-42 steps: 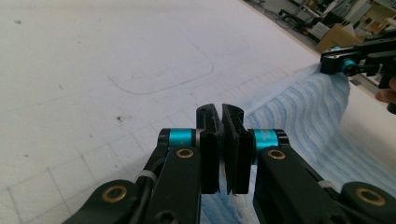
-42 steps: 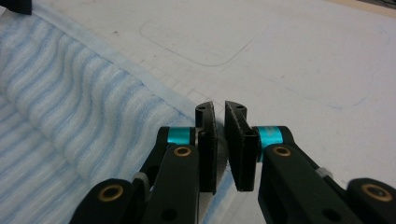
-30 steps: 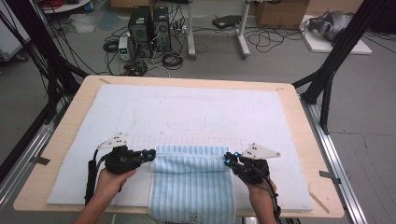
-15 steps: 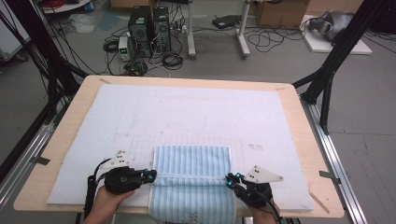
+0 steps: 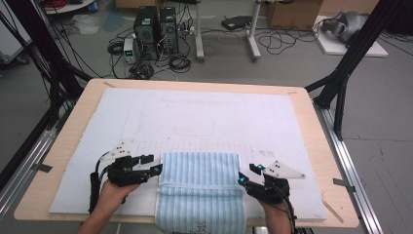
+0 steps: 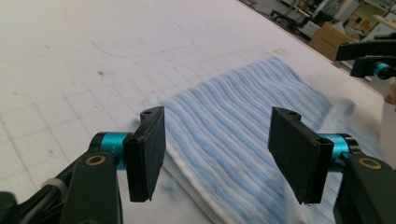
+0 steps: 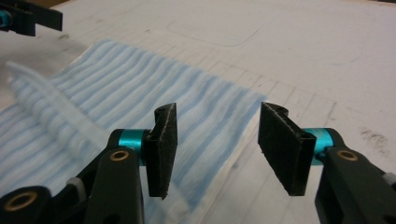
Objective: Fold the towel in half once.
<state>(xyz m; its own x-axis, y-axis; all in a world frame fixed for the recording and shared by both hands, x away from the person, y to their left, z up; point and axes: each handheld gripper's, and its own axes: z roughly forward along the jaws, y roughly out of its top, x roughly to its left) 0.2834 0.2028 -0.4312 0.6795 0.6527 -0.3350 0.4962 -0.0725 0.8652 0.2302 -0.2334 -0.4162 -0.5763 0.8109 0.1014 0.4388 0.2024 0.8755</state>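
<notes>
A blue-and-white striped towel (image 5: 199,187) lies folded on the white mat, its near end hanging over the table's front edge. My left gripper (image 5: 152,164) sits at the towel's left edge and my right gripper (image 5: 247,174) at its right edge. Both have just been opening. In the left gripper view the left gripper (image 6: 222,154) stands open above the towel (image 6: 243,116), its pads touching nothing. In the right gripper view the right gripper (image 7: 222,144) is likewise open over the towel's corner (image 7: 116,88). A raised fold crosses the towel.
The white mat (image 5: 204,112) covers most of the wooden table (image 5: 311,126). Black frame posts stand at the table's left and right. Computers and cables sit on the floor beyond the far edge. The person's hands enter from the near edge.
Both grippers held the towel's side edges with shut jaws; now both have opened and let go. The hands dipped toward the near edge, then came back beside the towel.
</notes>
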